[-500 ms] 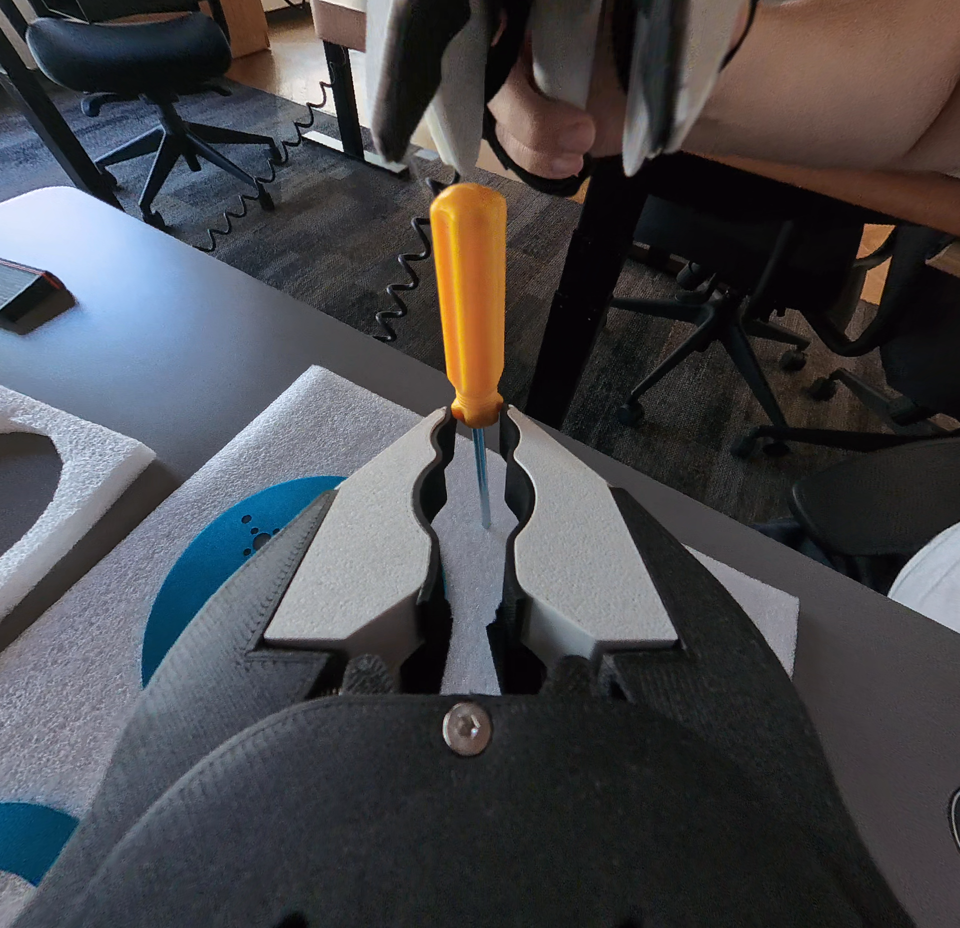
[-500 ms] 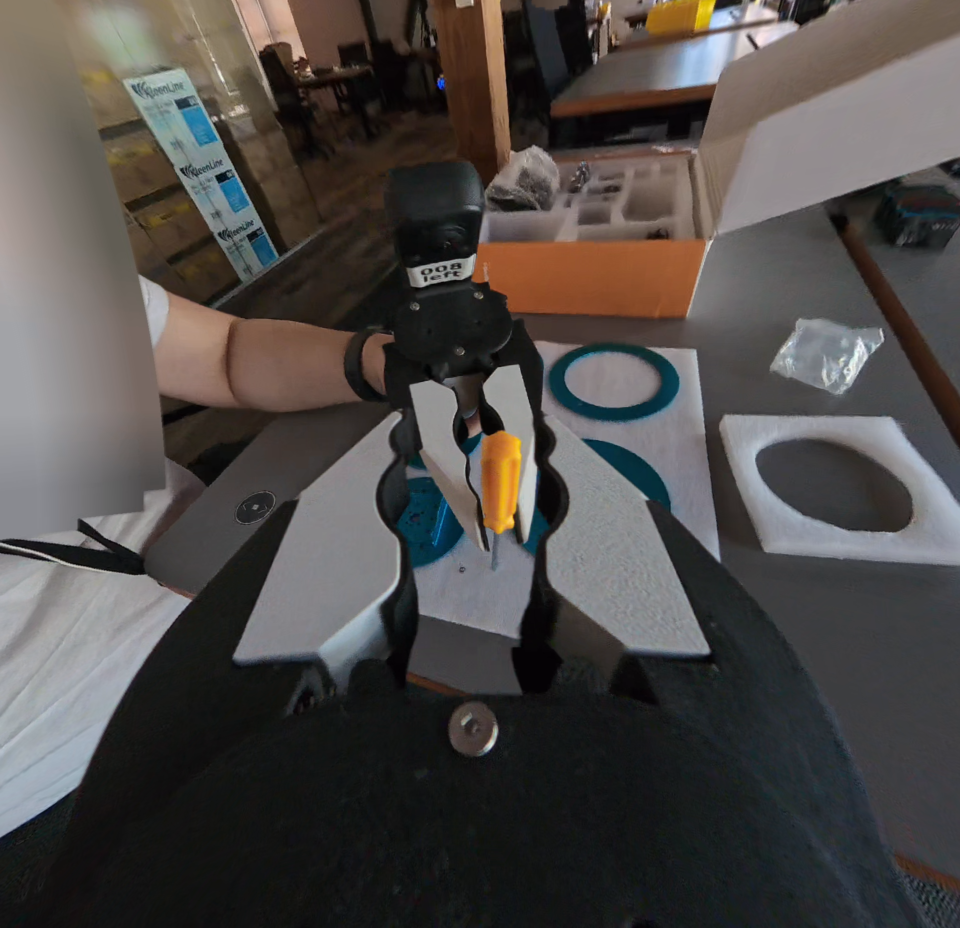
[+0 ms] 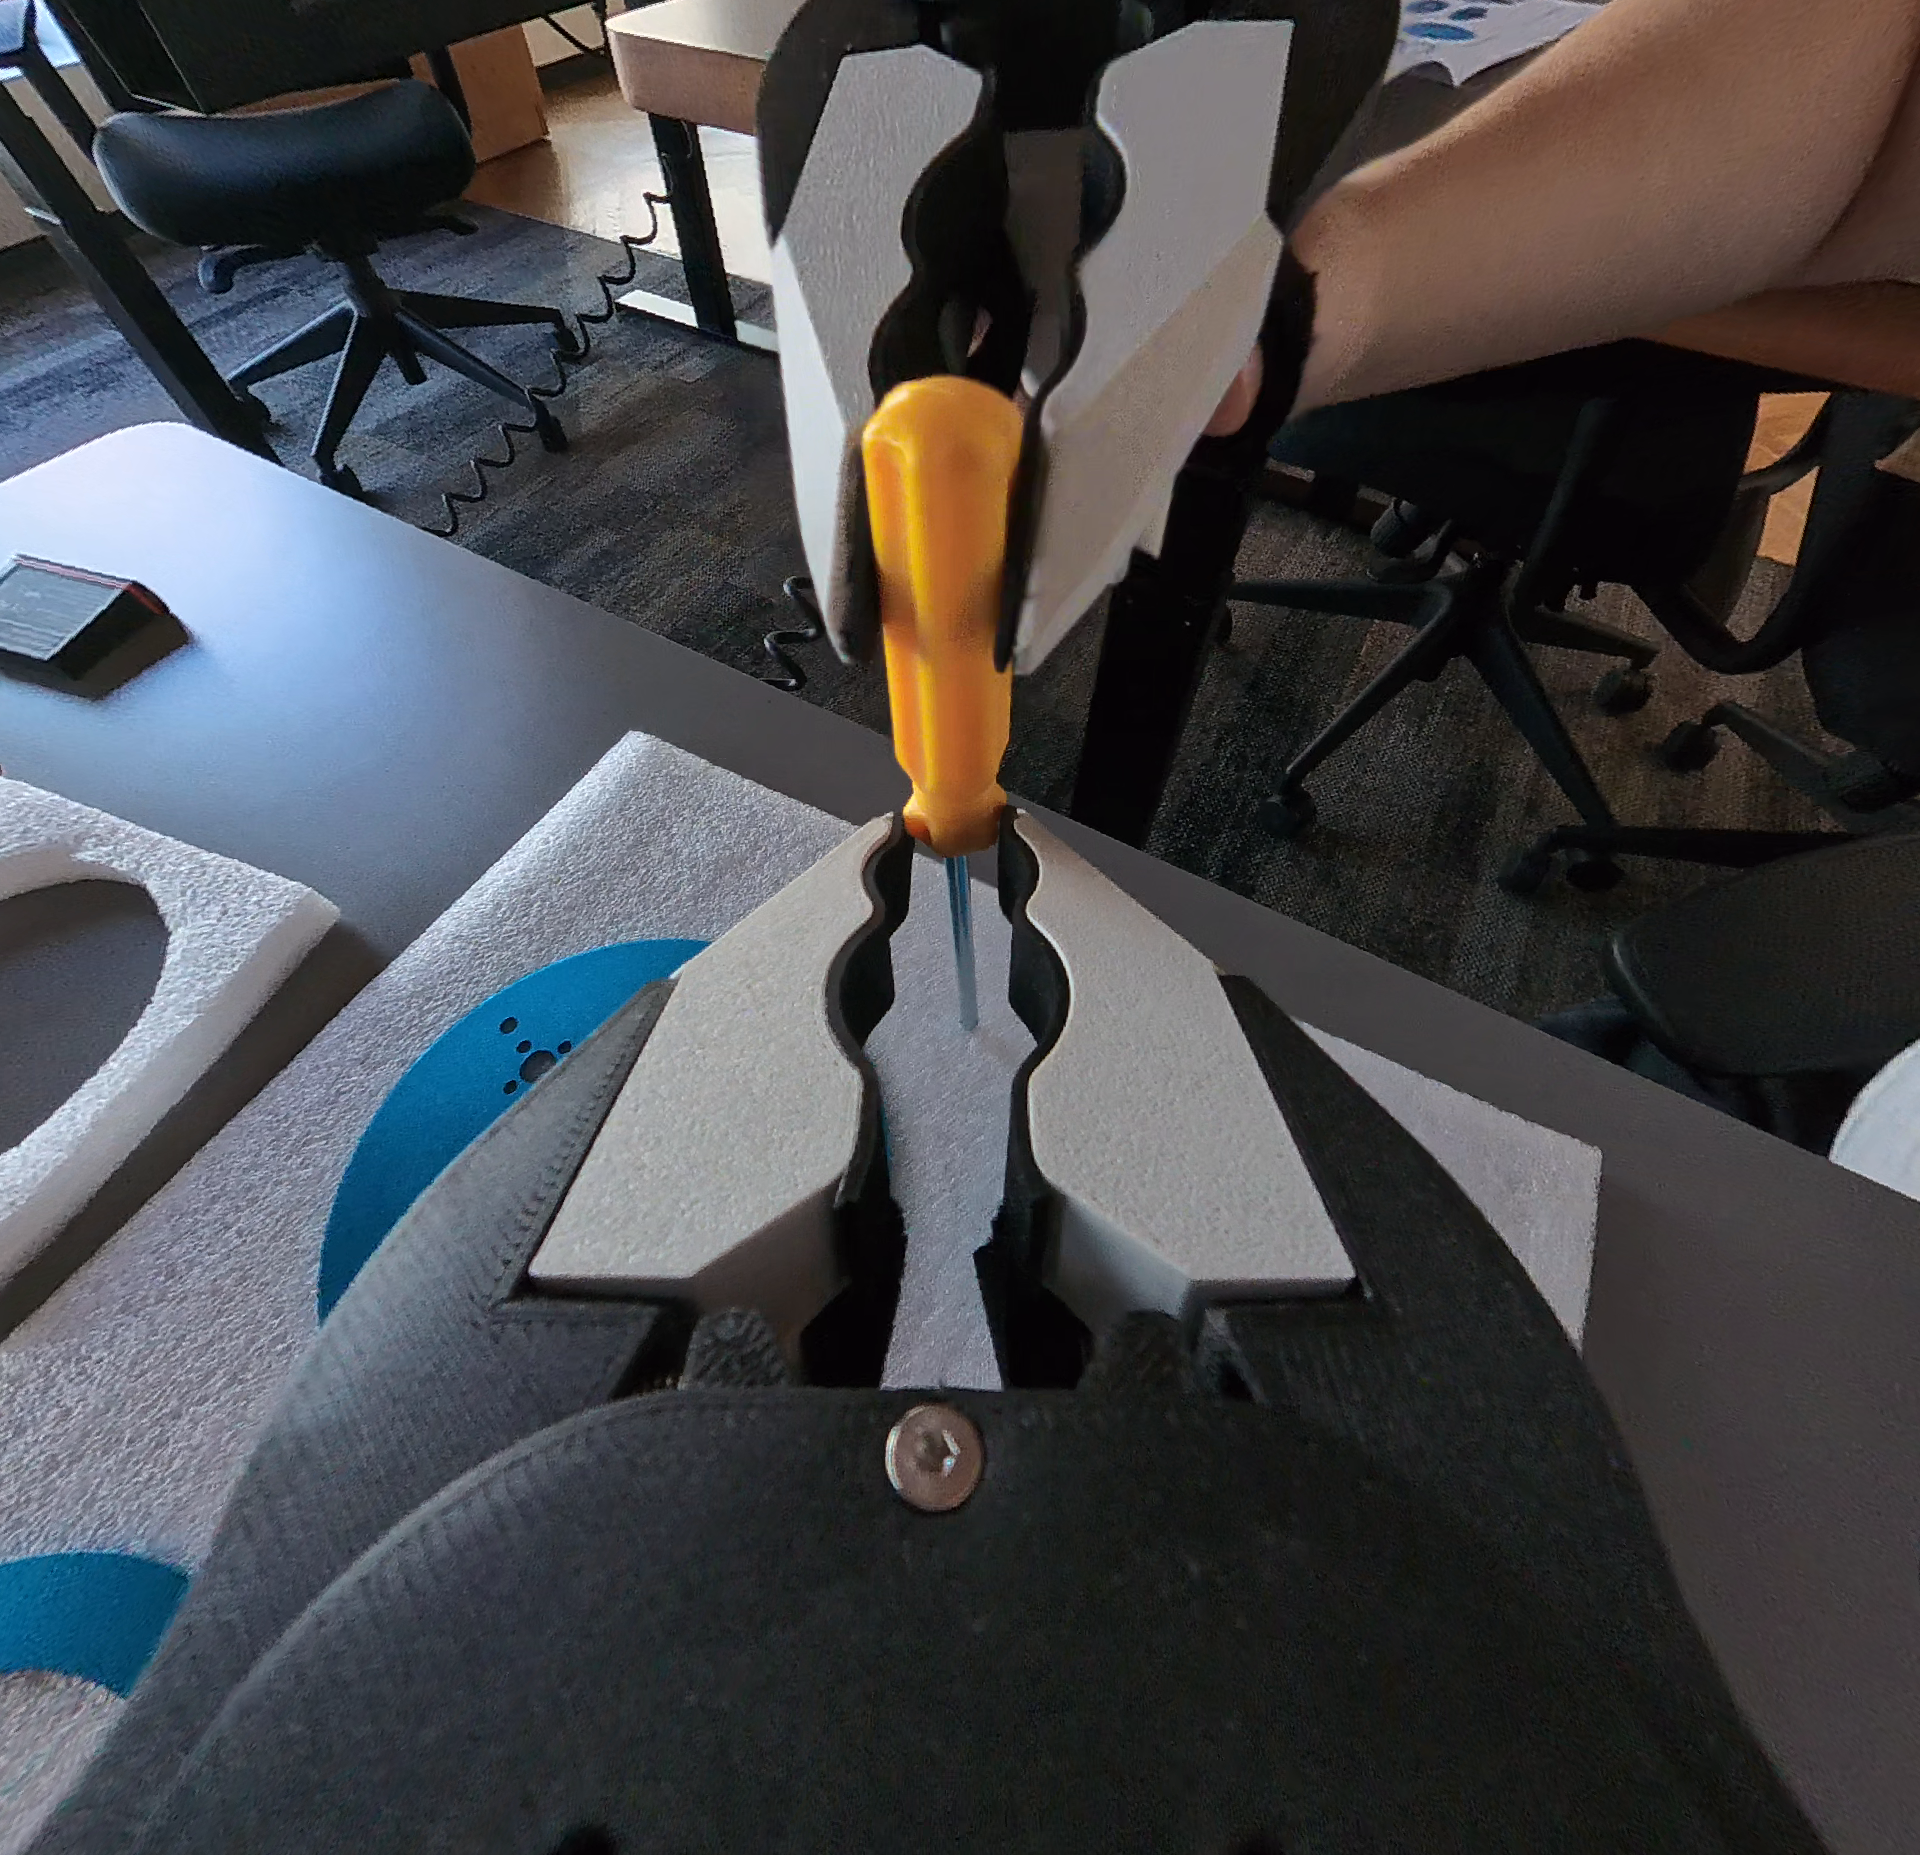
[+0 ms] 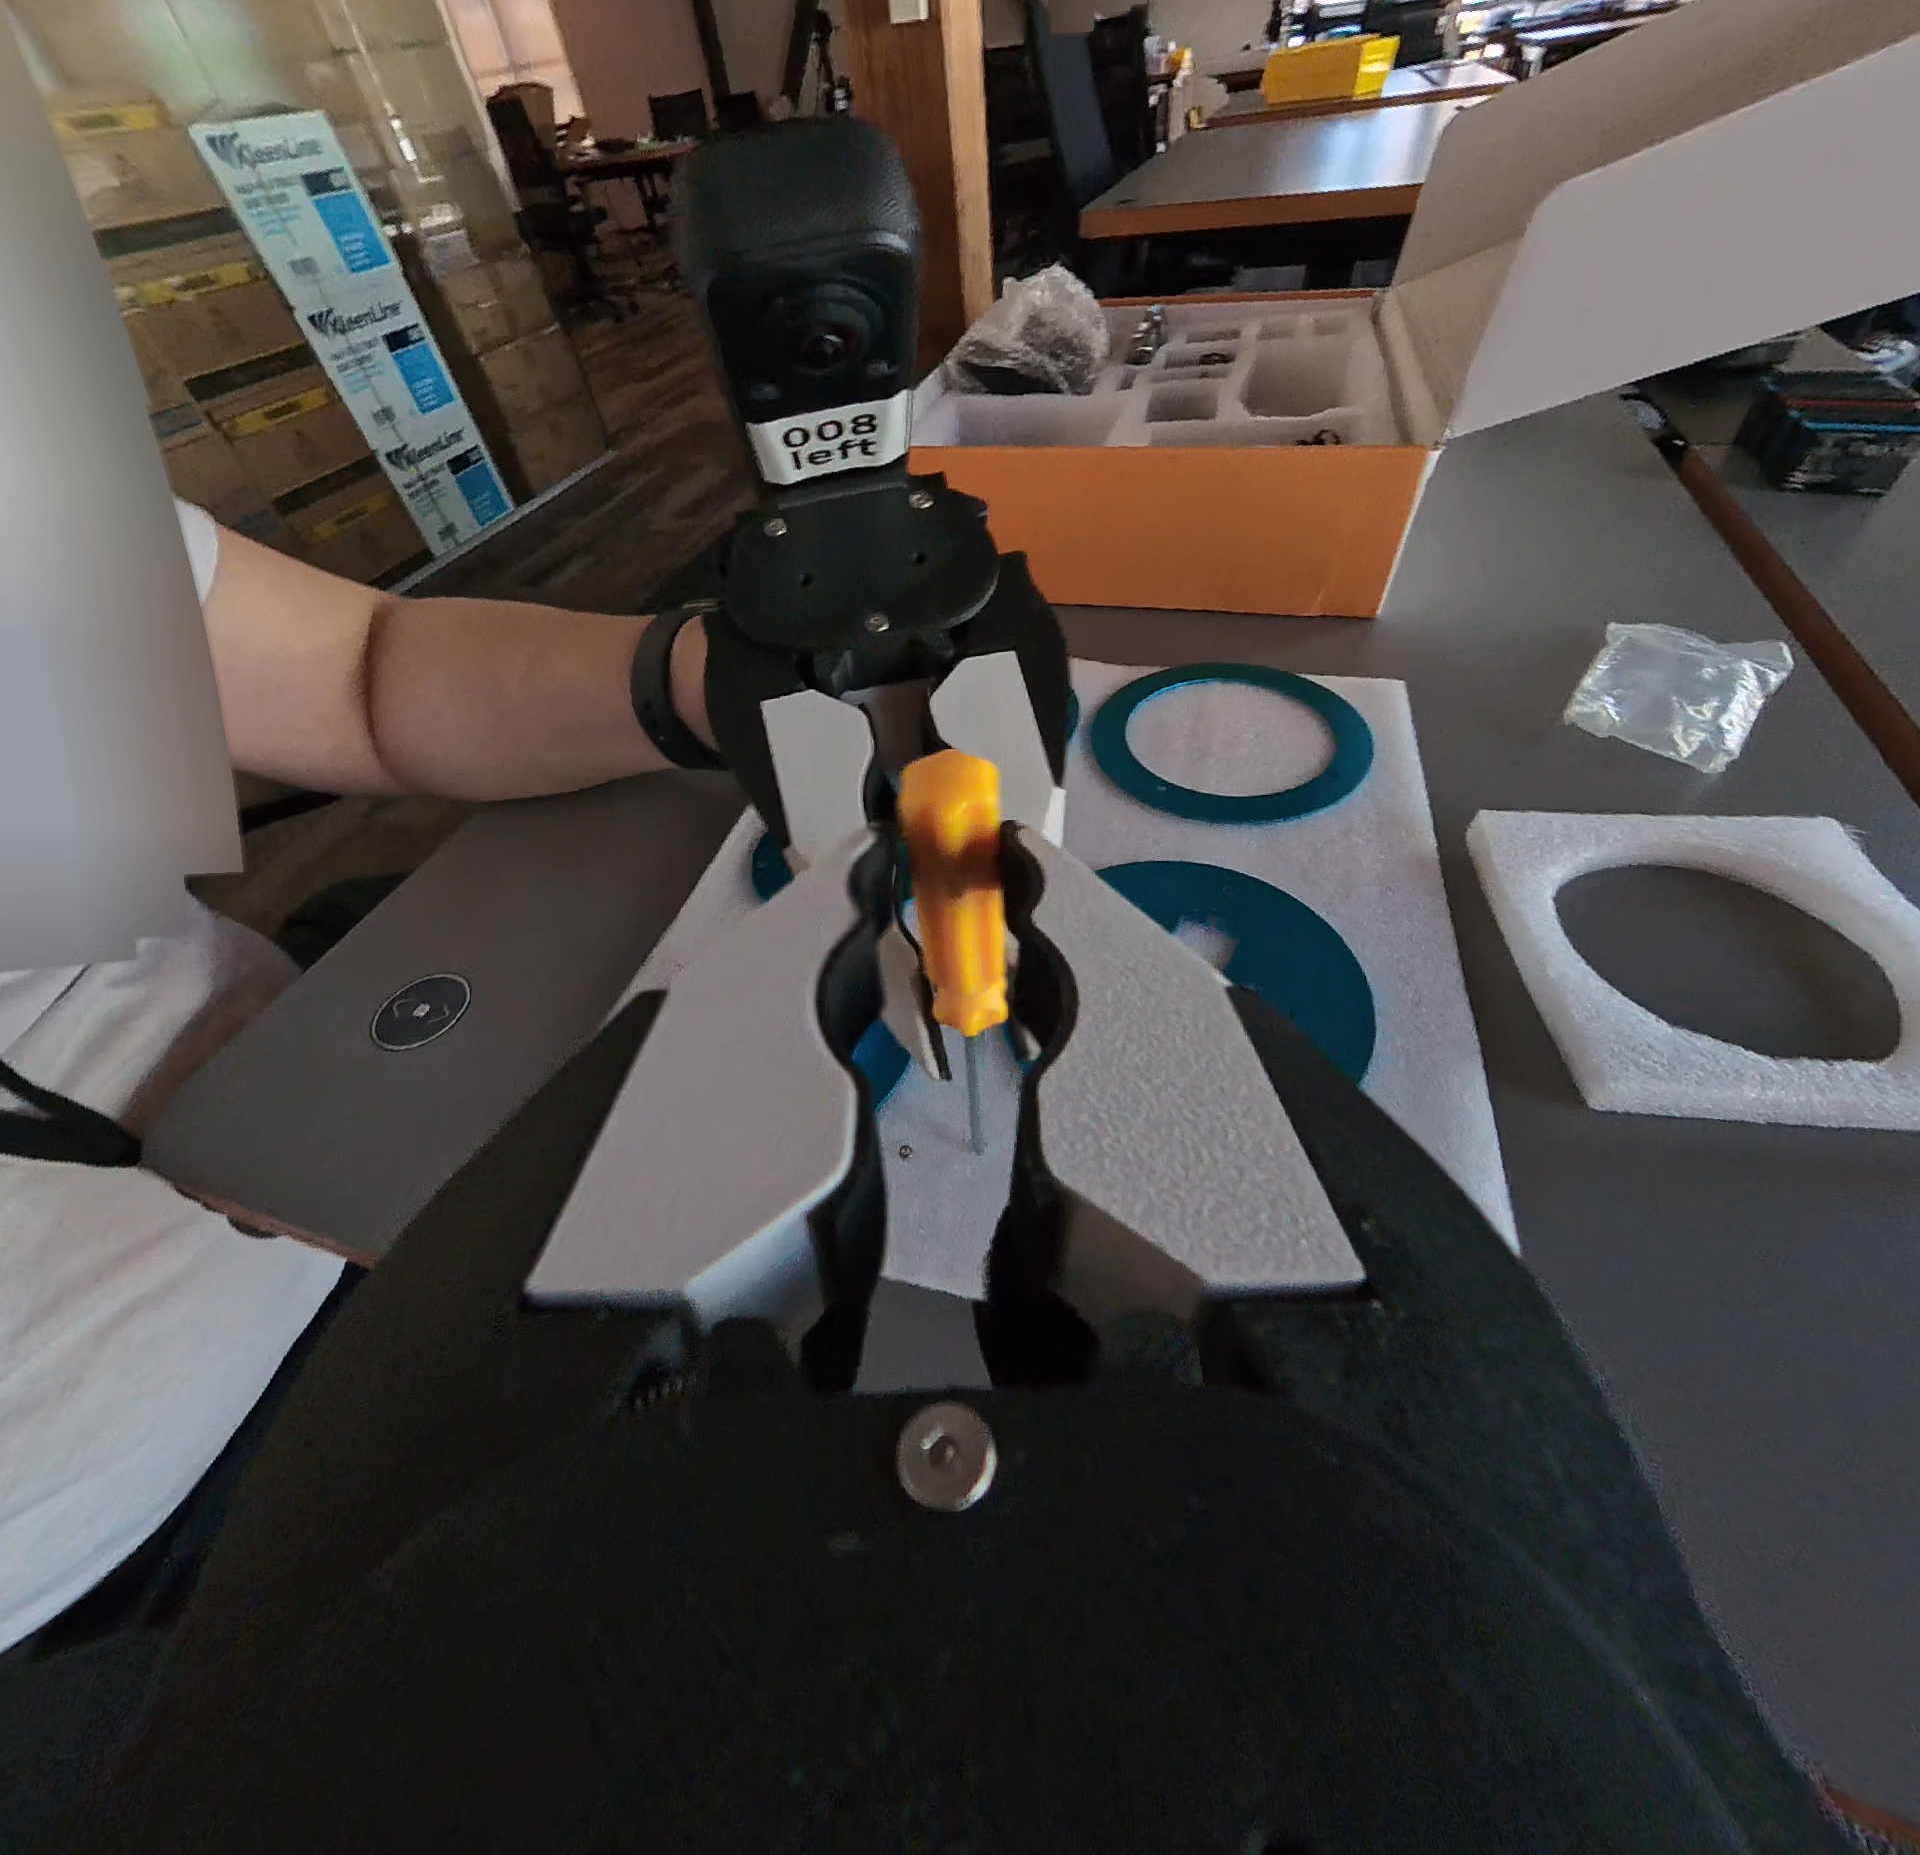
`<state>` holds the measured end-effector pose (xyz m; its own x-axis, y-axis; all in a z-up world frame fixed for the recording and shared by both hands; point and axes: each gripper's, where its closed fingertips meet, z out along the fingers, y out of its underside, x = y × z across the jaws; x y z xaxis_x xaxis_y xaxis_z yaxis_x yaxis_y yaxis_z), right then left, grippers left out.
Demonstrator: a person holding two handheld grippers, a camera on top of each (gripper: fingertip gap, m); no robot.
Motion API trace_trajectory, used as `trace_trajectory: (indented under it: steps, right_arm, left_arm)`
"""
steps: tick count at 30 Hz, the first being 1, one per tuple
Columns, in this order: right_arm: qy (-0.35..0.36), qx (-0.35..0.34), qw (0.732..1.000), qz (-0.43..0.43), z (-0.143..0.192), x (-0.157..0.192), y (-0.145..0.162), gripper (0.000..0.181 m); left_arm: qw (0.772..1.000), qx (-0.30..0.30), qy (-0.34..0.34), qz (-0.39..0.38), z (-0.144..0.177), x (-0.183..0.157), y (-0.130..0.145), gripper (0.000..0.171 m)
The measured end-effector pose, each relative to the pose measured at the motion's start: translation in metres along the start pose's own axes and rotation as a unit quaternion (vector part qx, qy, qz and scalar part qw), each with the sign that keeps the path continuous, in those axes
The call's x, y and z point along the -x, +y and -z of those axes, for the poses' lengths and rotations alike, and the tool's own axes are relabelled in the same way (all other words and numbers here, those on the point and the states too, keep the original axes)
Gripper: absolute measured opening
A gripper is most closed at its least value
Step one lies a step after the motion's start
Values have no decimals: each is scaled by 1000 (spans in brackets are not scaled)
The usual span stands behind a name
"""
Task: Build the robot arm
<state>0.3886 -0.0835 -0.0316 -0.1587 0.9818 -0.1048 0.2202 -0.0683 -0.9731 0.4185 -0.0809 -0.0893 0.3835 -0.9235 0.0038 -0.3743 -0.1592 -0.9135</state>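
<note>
An orange-handled screwdriver (image 3: 940,579) stands upright with its thin shaft tip on a white foam sheet (image 3: 675,849). My left gripper (image 3: 954,829) is shut on the bottom collar of the handle. My right gripper (image 4: 954,849) comes from the opposite side and is closed around the upper handle (image 4: 956,932). In the left wrist view the right gripper (image 3: 930,642) hangs over the handle, fingers flanking it. In the right wrist view the left gripper (image 4: 977,1047) faces me, held by a person's hand. A tiny screw (image 4: 904,1149) lies on the foam near the tip.
Blue discs (image 4: 1288,974) and a blue ring (image 4: 1231,740) lie on the foam sheet. A foam frame with an oval hole (image 4: 1704,1078) lies to the right, a plastic bag (image 4: 1673,688) beyond it. An open orange box (image 4: 1174,527) stands behind. The table edge runs just past the screwdriver. The left gripper's tips are roughly 6 cm from the right gripper's. The tiny screw (image 4: 904,1149) is about 7 cm from my left fingertips and 12 cm from my right.
The right gripper has come down from above and in, and its fingers have narrowed around the upper handle. The left gripper and the screwdriver have stayed in place.
</note>
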Motion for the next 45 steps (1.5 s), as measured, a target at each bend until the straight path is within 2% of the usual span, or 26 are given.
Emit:
trace_trajectory:
  steps: [3, 5, 6, 7, 9, 11, 14, 20, 25, 35, 45]
  right_arm:
    - [0, 0, 1000, -16, 1, -3, 2, 15]
    - [4, 8, 1000, -22, 3, -6, 3, 15]
    - [5, 10, 1000, -20, 4, -7, 3, 15]
    - [5, 10, 1000, -18, 4, -7, 4, 14]
    - [4, 12, 1000, -18, 5, -7, 4, 14]
    - [3, 16, 1000, -18, 5, -8, 4, 15]
    - [6, 18, 1000, -18, 6, -11, 5, 15]
    - [7, 22, 999, -23, 8, -14, 6, 15]
    - [5, 26, 1000, -17, 8, -12, 6, 15]
    - [2, 30, 999, -15, 7, -10, 6, 15]
    - [2, 32, 999, -13, 8, -9, 6, 15]
  left_arm:
    - [1000, 13, -3, -3, 1, 1, 4, 16]
    - [998, 48, 15, -23, 12, -5, 14, 50]
    - [996, 66, 44, -31, 22, -14, 21, 55]
    - [994, 81, 72, -34, 33, -25, 27, 47]
    - [992, 88, 81, -45, 49, -37, 31, 51]
    - [992, 86, 57, -79, 51, -44, 36, 56]
    - [986, 115, 15, -123, 44, -45, 52, 55]
    - [983, 150, 44, -95, 36, -53, 68, 52]
    - [983, 149, 45, -96, 36, -52, 69, 45]
    - [984, 146, 55, -88, 37, -53, 70, 50]
    - [982, 158, 56, -89, 36, -54, 75, 47]
